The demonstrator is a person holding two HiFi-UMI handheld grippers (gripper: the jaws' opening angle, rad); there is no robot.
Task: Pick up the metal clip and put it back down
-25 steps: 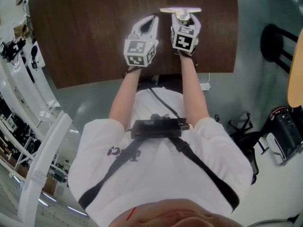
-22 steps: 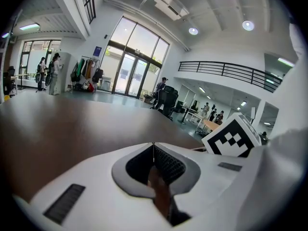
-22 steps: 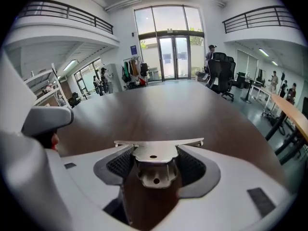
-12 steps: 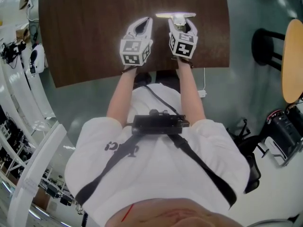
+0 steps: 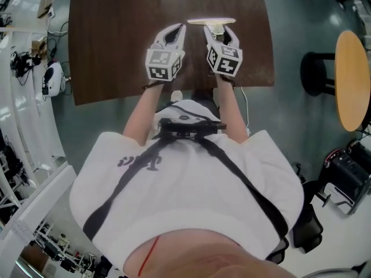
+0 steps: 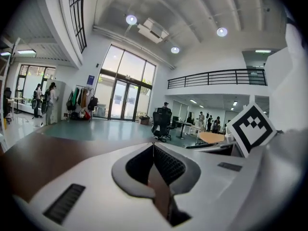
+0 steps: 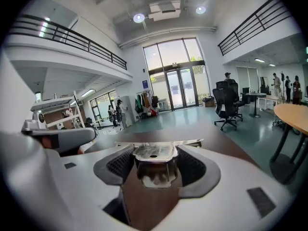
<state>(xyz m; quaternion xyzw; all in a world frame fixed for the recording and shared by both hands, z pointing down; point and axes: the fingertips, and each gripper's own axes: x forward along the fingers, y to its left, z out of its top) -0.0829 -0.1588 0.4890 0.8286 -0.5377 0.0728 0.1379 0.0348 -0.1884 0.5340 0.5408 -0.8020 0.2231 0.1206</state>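
A shiny metal clip (image 5: 212, 22) with a long flat bar sits over the dark brown table (image 5: 116, 33), held in my right gripper (image 5: 218, 30). In the right gripper view the clip's handle (image 7: 154, 157) is squeezed between the two ribbed pads (image 7: 191, 165), its bar (image 7: 159, 142) lying across the tips. My left gripper (image 5: 175, 30) hovers just left of it, its jaws closed together with nothing between them; the left gripper (image 6: 154, 148) shows the pads meeting at their tips.
The table's near edge (image 5: 174, 91) runs under my forearms. A round wooden table (image 5: 351, 80) and a black stool (image 5: 316, 74) stand to the right on the grey floor. White shelving (image 5: 23, 97) lines the left side.
The view has shifted, so table and grippers appear a little lower and to the left. Both grippers keep the same pose, the right one still holding the clip.
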